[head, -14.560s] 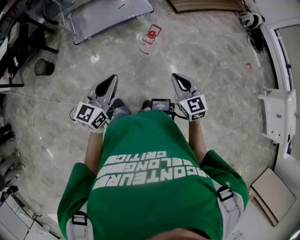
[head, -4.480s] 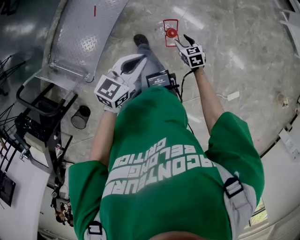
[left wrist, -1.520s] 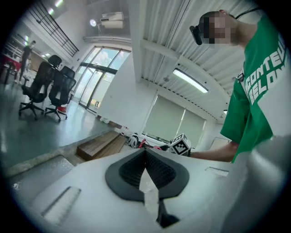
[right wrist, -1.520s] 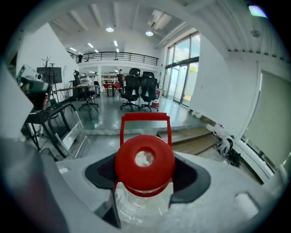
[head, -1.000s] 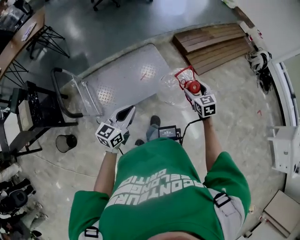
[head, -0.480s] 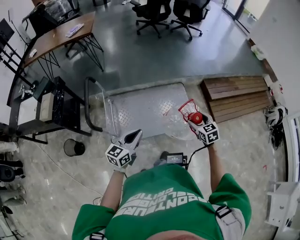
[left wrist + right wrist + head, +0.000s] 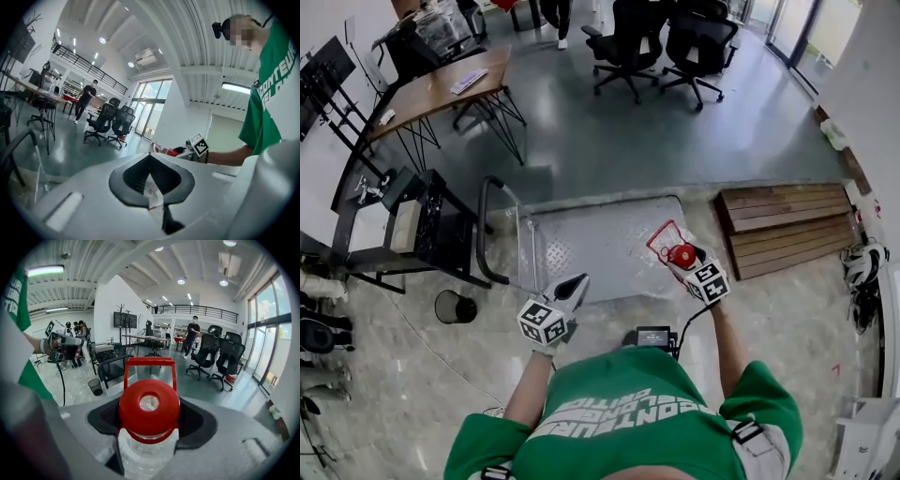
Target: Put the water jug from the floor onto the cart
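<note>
Over the cart's [image 7: 591,225] metal deck, toward its right side in the head view: water jug [image 7: 147,451] gripped at the neck, just under the red cap [image 7: 149,413], right gripper [image 7: 686,267] fingers [image 7: 199,425] closed snugly on it. Left gripper [image 7: 570,289] fingers [image 7: 133,176] shut together on nothing, near the cart's near edge.

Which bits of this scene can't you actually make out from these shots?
- The water jug: its base is cut off by the right gripper view's lower edge, and its sides are hidden by the right claw. In the head view its clear body barely shows, so contact with the cart is unclear.
- The cart's wheels: head view, hidden under its deck.
- Items on the wooden desk: head view, too small.
</note>
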`<move>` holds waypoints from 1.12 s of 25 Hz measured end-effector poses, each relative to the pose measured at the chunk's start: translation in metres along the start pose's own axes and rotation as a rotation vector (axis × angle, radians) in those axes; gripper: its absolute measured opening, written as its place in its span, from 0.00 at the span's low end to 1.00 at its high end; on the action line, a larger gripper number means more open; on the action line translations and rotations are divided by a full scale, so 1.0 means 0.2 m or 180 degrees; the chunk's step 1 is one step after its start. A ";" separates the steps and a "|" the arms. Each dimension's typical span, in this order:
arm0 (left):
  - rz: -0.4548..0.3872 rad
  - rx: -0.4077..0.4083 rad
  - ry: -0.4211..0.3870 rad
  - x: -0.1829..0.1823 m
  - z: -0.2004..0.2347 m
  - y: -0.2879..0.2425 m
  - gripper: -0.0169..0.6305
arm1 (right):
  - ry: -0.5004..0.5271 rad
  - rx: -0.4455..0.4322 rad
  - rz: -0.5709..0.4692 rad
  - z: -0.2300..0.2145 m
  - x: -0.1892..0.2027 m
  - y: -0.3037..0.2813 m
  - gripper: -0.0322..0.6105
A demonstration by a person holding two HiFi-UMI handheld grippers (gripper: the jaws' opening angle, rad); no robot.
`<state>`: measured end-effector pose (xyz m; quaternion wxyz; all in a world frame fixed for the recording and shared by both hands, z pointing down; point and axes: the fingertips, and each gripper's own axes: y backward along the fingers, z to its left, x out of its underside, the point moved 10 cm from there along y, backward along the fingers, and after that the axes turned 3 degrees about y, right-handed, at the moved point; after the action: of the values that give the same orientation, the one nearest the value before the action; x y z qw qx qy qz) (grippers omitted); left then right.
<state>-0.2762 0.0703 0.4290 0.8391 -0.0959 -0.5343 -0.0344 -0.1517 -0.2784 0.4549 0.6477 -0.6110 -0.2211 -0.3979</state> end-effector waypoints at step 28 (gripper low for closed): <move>0.0175 0.0015 0.0094 0.04 -0.07 -0.54 0.05 | 0.0011 -0.0230 0.0159 -0.39 0.17 -0.10 0.52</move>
<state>-0.2789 -0.0380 0.4435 0.8478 -0.1080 -0.5191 -0.0115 -0.1629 -0.3610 0.4817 0.6353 -0.6386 -0.1901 -0.3904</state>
